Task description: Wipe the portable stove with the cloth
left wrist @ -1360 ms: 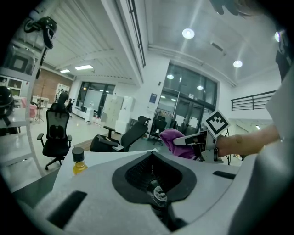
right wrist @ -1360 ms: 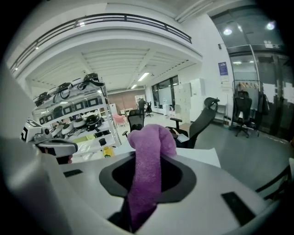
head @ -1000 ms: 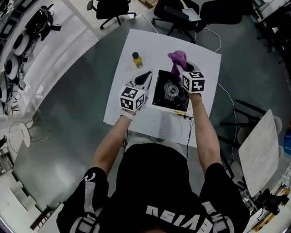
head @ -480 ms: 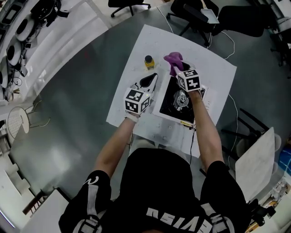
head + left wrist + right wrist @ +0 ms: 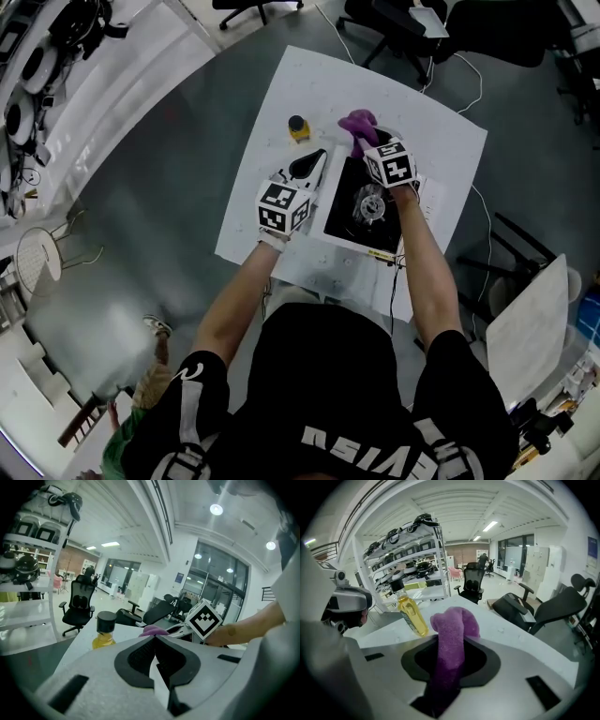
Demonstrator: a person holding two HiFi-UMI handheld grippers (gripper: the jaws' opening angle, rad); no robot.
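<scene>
Right gripper [image 5: 449, 644]: jaws clamped on the purple cloth [image 5: 454, 620], which sticks up past their tips, at the far edge of the stove; whether it touches the stove cannot be told.
Left gripper [image 5: 155, 639]: jaws together, nothing between them, just beside the stove's left edge.
Portable stove [image 5: 361, 204]: black, flat on the white counter [image 5: 300, 80], burner in the middle.
Bottle [image 5: 298, 127]: yellow, black cap, upright beyond the left gripper.
</scene>
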